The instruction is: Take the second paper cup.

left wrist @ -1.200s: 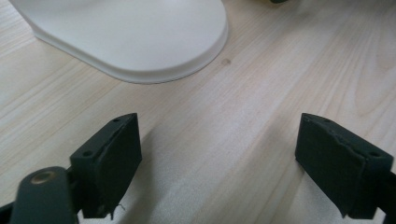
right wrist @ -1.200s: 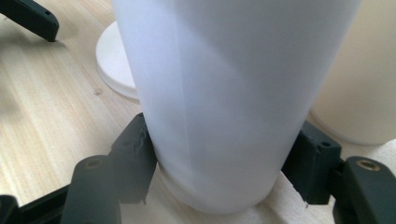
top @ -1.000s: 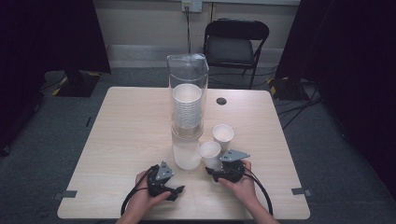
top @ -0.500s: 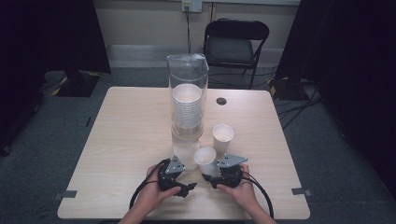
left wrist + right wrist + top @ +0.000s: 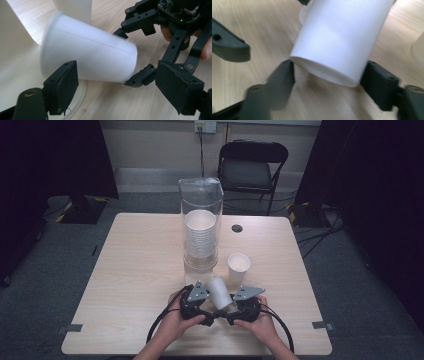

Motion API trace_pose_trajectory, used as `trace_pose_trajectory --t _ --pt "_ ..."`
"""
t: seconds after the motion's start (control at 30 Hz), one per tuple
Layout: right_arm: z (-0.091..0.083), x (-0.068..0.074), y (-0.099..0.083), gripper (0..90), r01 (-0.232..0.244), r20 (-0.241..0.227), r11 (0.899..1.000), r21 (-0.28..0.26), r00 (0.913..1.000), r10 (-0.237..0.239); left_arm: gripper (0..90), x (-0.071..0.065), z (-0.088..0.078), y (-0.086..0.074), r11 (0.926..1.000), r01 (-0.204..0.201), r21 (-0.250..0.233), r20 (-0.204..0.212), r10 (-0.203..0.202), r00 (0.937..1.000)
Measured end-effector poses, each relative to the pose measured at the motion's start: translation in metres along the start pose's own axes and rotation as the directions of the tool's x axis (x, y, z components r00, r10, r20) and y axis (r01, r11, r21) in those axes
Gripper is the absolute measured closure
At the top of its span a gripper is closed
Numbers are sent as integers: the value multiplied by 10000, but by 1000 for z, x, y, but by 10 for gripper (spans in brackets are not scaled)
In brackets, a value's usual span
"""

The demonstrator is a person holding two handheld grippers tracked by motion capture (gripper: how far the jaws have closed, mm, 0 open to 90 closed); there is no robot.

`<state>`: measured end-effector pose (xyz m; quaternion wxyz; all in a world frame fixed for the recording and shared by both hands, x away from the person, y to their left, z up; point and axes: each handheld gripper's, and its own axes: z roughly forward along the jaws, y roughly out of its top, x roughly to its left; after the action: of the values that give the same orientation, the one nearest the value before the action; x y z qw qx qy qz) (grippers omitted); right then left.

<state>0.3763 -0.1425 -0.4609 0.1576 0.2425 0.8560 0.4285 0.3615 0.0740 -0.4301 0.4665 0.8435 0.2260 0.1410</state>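
Between both grippers, a plain white paper cup (image 5: 218, 292) tilted, base pinched by the right gripper (image 5: 231, 312), left gripper (image 5: 209, 314) wide open.

Matt white paper cup (image 5: 218, 293), pale wood-grain table (image 5: 135, 270)

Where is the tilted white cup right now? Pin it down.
In the high view the tilted white cup lies near the table's front edge, between the left gripper and the right gripper, whose jaws flank its base, just before the upright cup.

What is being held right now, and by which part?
A white paper cup, lying tilted, gripped at its narrow base end by the right gripper; the left gripper is open beside it.
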Motion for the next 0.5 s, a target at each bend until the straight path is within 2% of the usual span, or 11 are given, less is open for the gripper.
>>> trace_pose_trajectory --t 0.17,0.27,0.33,0.37,0.47,0.5 --pt "-4 -1 -1 286 -65 59 10000 -17 10000 65 183 0 3 -2 9997 -119 217 -20 119 9999" --pt "-8 -1 1 269 -37 173 9999 -122 9998 39 183 0 2 -4 9996 -43 271 35 42 10000" --pt "-12 -1 4 250 -179 289 9994 -279 9994 188 183 -1 2 -6 9993 -94 369 56 92 9999" --pt "-15 -3 6 244 -449 311 9984 -352 9985 460 182 0 1 -7 9992 -163 367 42 161 9999" --pt "-18 -6 10 236 -581 531 9970 -506 9967 607 184 0 0 -8 9992 -68 382 58 66 10000" --pt "-19 -10 14 221 -917 711 9945 -511 9929 952 185 1 -2 -11 9988 -117 484 41 116 9999"
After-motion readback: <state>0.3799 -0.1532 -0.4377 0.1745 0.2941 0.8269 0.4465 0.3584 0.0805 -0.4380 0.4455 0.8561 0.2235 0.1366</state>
